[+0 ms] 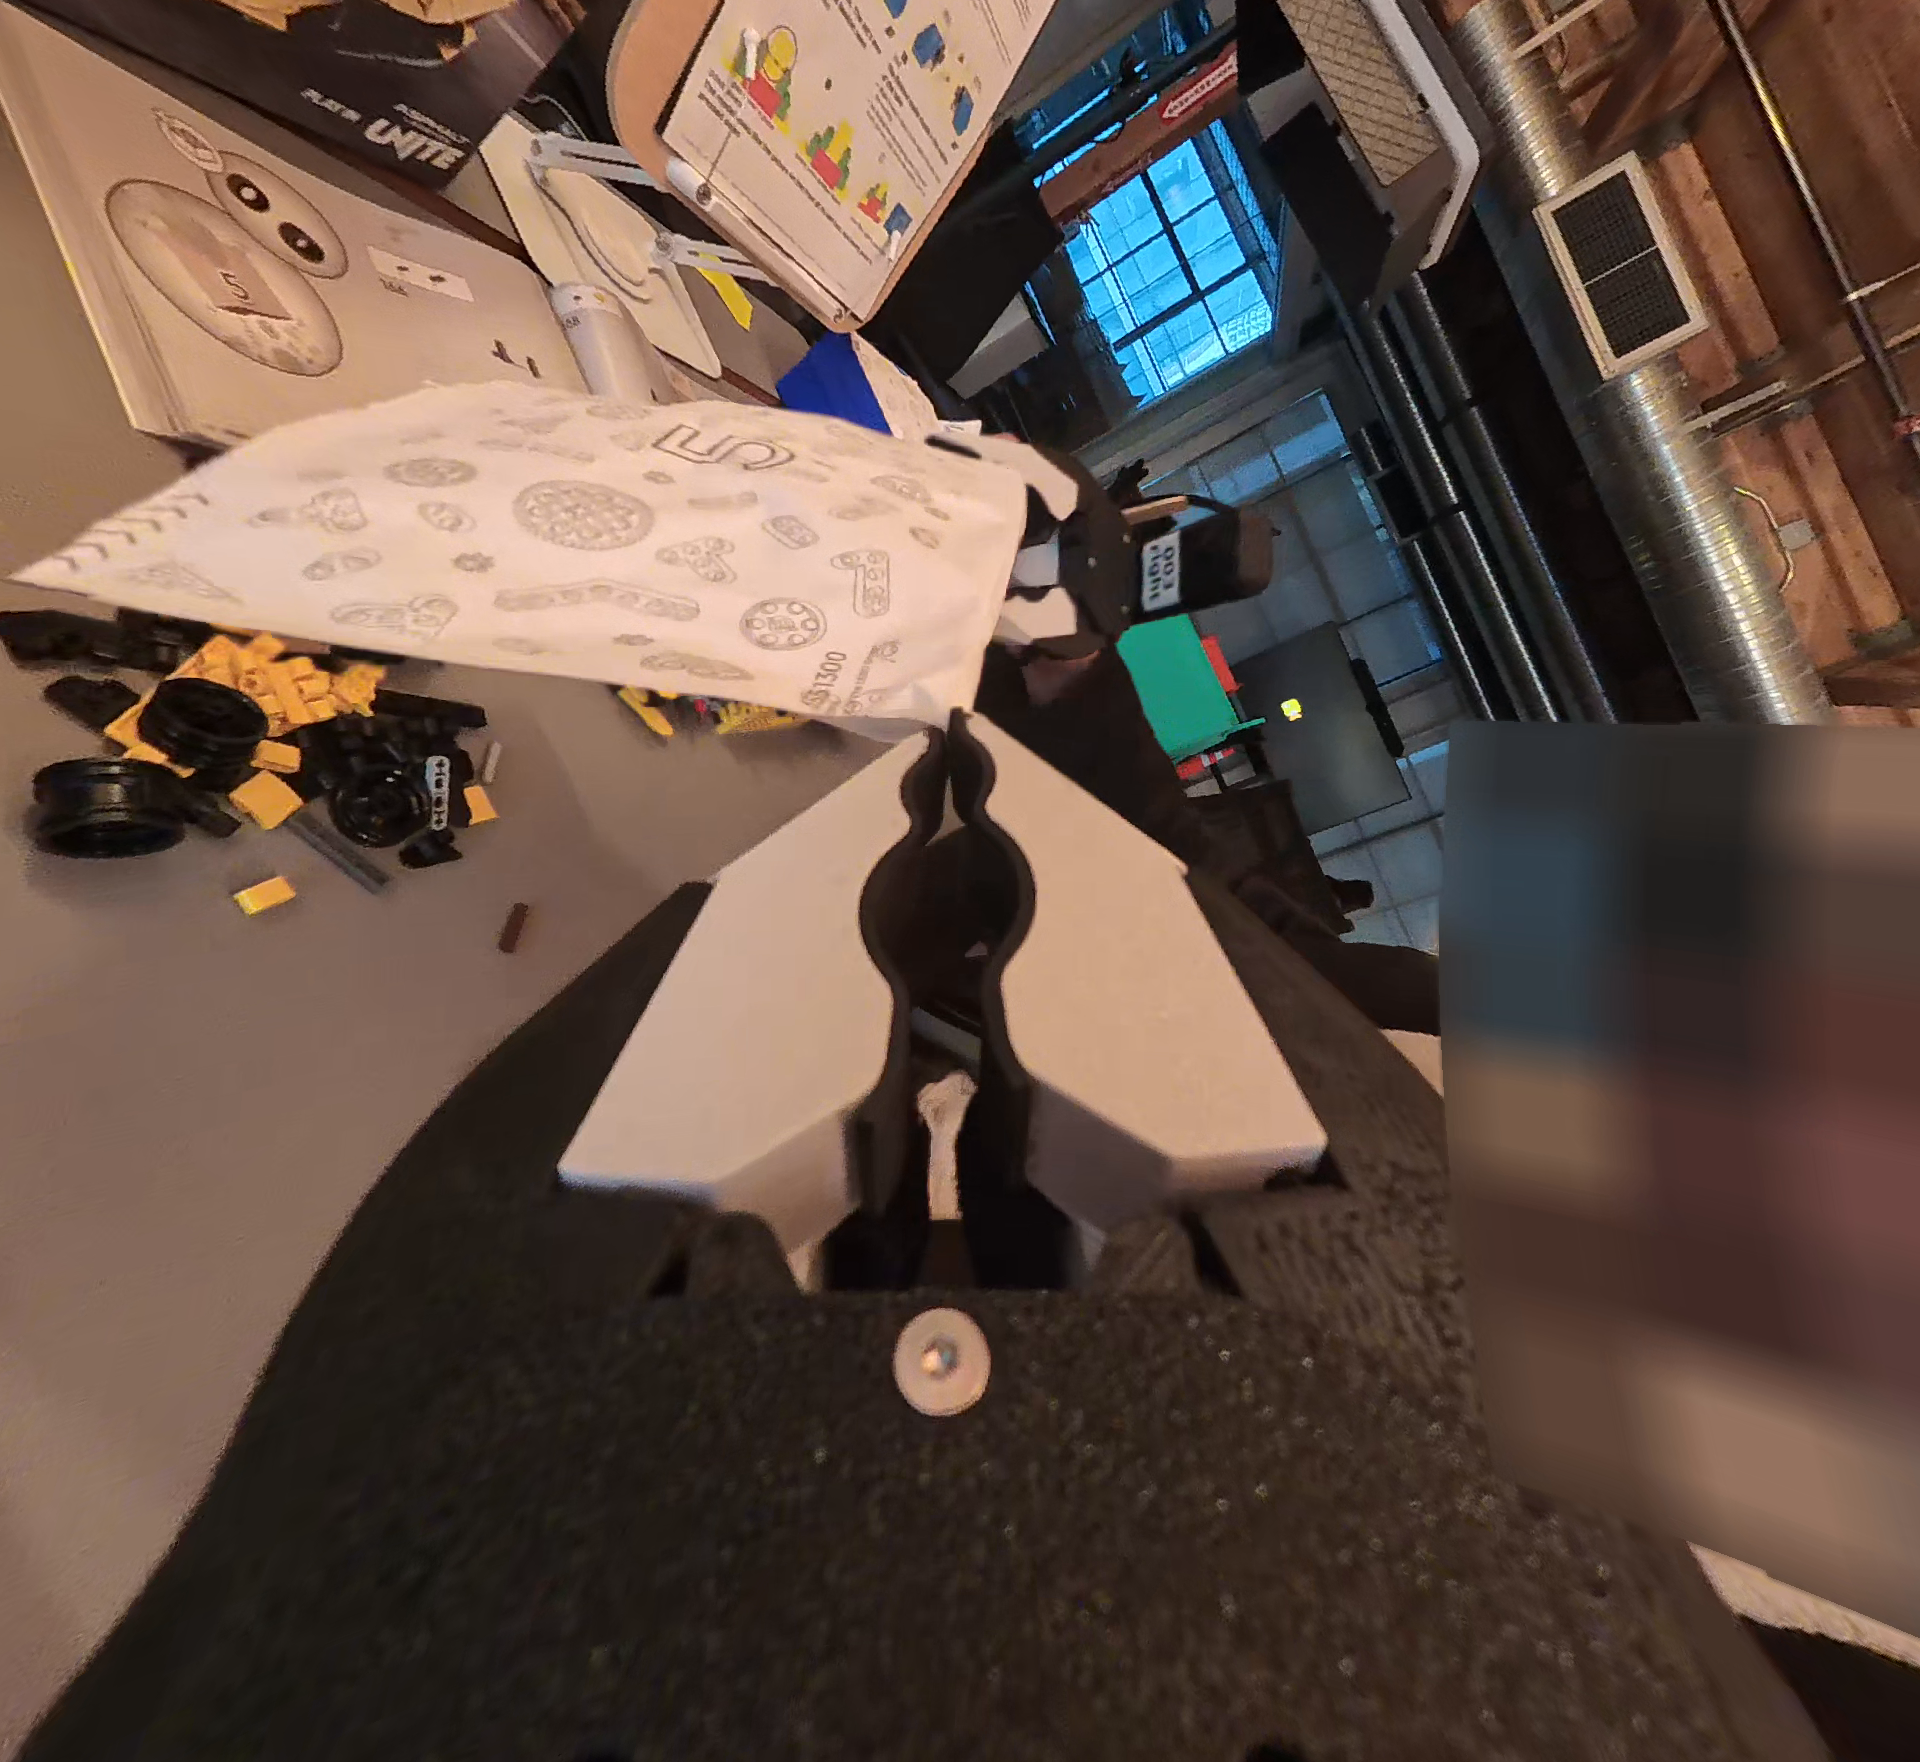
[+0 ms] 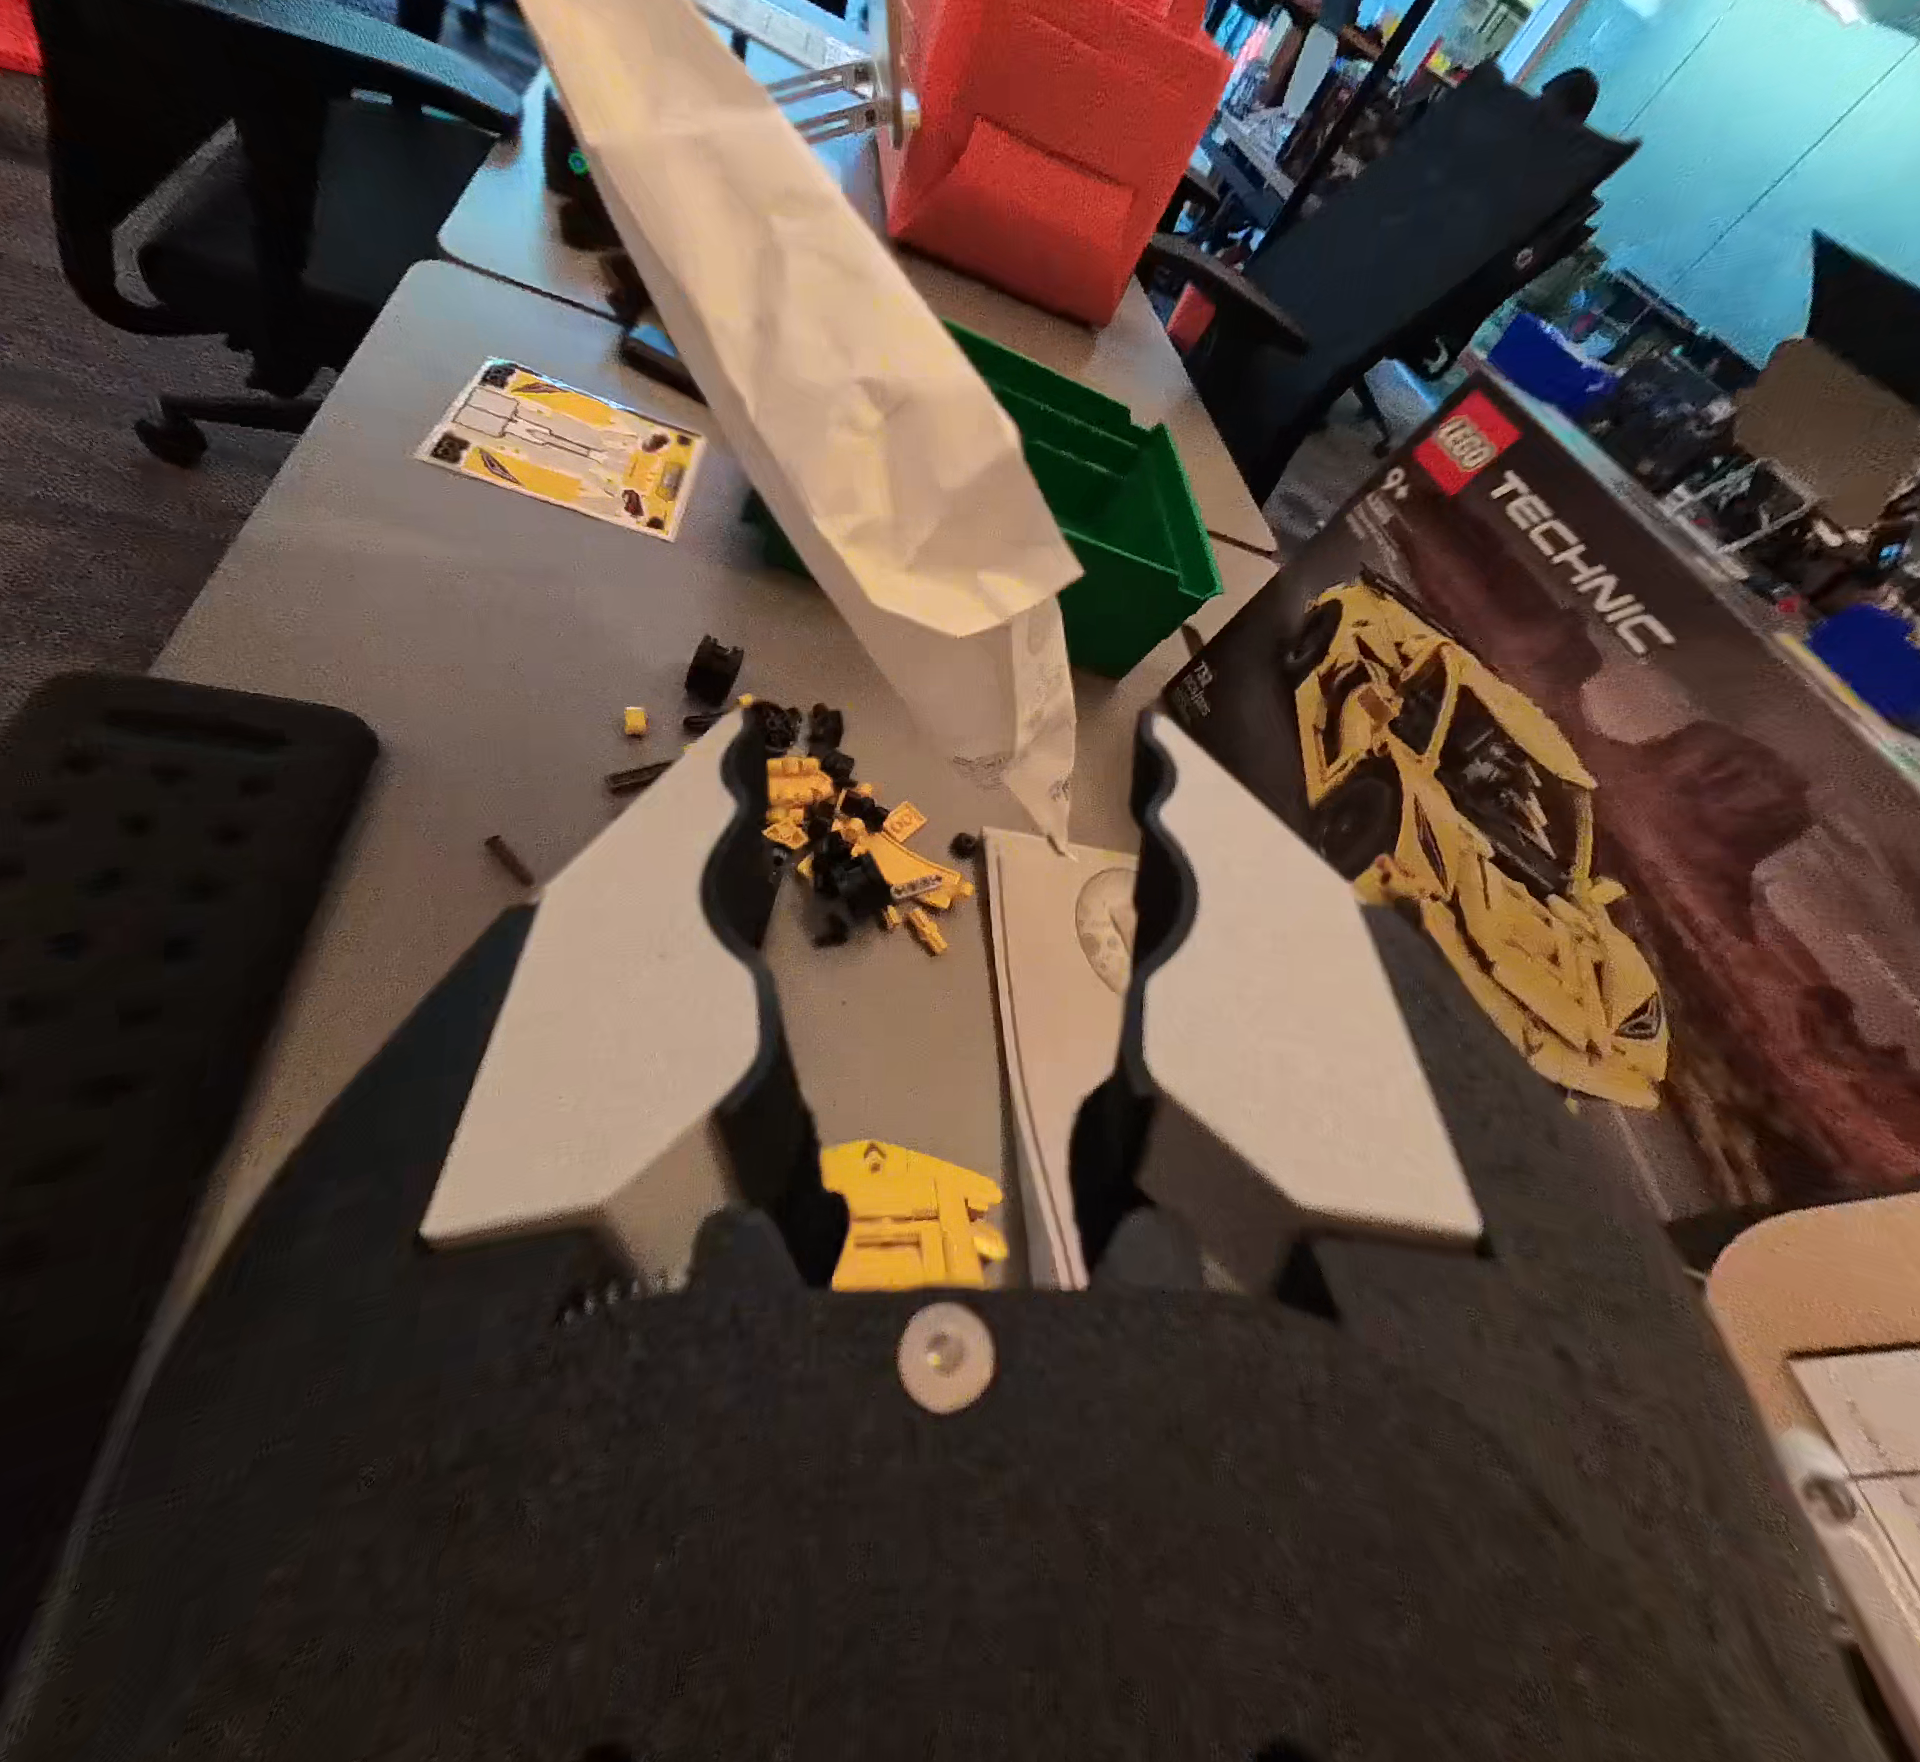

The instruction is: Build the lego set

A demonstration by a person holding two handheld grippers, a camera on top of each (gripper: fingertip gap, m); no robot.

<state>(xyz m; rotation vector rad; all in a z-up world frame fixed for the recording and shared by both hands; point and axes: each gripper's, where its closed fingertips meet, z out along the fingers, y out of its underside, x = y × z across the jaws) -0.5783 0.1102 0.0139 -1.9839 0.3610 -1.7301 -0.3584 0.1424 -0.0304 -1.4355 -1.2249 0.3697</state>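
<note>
1. Grey tabletop point(image 2: 436, 590) fills the workspace, with office chairs, shelving and glass partitions behind it; the left wrist view, rolled sideways, also takes in a wooden ceiling and silver ducting.
2. On the far left of the right wrist view, a black perforated pad point(image 2: 156, 933) lies at the table's edge.
3. Further right, a sticker sheet point(image 2: 566, 445) with yellow and black decals lies flat on the table.
4. Loose yellow and black Lego pieces point(image 2: 852, 839) form a pile near the middle of the table, with black wheels point(image 1: 203, 725) among them and a few strays just beside the heap.
5. Above the pile hangs a white paper parts bag point(image 1: 582, 528), tilted so its lower end is over the pieces.
6. The left gripper point(image 1: 954, 736) has its jaws pressed together on a corner of that bag and holds it up.
7. The right gripper point(image 2: 940, 756) has its jaws spread wide with nothing between them, hovering over the pile; a partly built yellow assembly point(image 2: 909, 1213) shows low between its fingers.
8. Behind the bag sit a green bin point(image 2: 1132, 517) and a red paper bag point(image 2: 1039, 102).
9. Right of the pile lies a white instruction booklet point(image 2: 1049, 985).
10. Farthest right, the Lego box point(image 2: 1558, 829) with a yellow car pictured on it lies beside the booklet.
</note>
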